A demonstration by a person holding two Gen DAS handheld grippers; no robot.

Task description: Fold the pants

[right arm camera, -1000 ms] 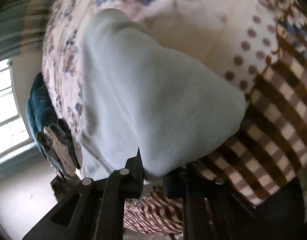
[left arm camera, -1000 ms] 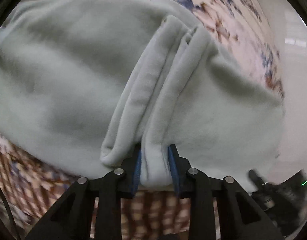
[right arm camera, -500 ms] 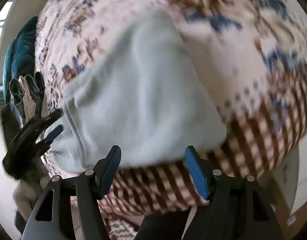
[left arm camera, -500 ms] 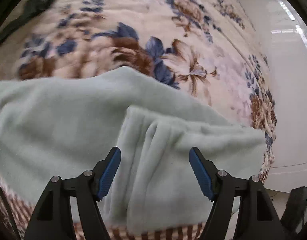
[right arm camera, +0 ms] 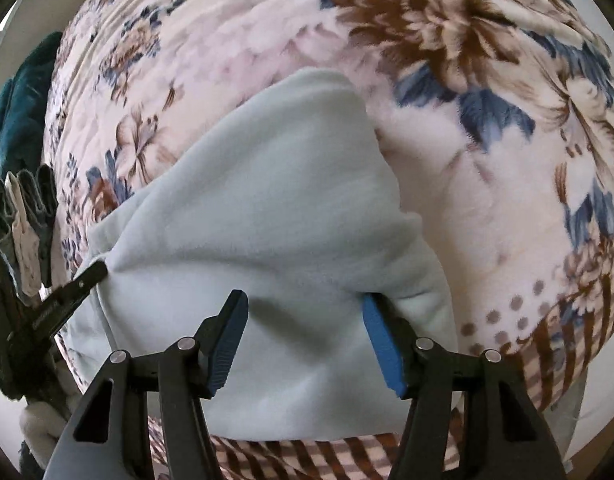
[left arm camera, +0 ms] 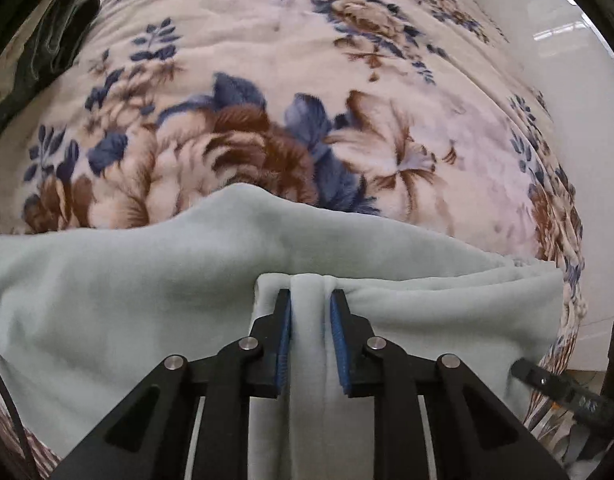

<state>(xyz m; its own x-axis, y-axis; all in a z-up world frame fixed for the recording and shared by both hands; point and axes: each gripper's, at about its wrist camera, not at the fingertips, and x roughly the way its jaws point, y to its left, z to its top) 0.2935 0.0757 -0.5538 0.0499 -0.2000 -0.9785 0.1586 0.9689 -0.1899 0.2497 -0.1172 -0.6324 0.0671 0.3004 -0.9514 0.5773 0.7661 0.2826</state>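
**Regripping the folded pants for the next fold**

From the left wrist, we see the pale green pants (left arm camera: 155, 300) lying in a folded bundle on the floral blanket (left arm camera: 267, 80), at its near edge. Our left gripper (left arm camera: 310, 312) is closing, and its blue pads already press on a bunched ridge of fleece at the bundle's edge, so we judge this side as gripped.

From the right wrist, the same pants (right arm camera: 267, 200) spread across the blanket (right arm camera: 487, 160) toward its checked border. Our right gripper (right arm camera: 303, 312) stands about half open with its jaws closing; fabric sits between the pads, the right one touching a fold, the left one clear of the cloth. The left gripper's tip (right arm camera: 89, 276) shows at the far left edge of the bundle.

We judge we are mid-regrasp between folds. The next move calls for the right jaws to finish pinching their edge, then both hands lifting evenly and carrying the edge over.
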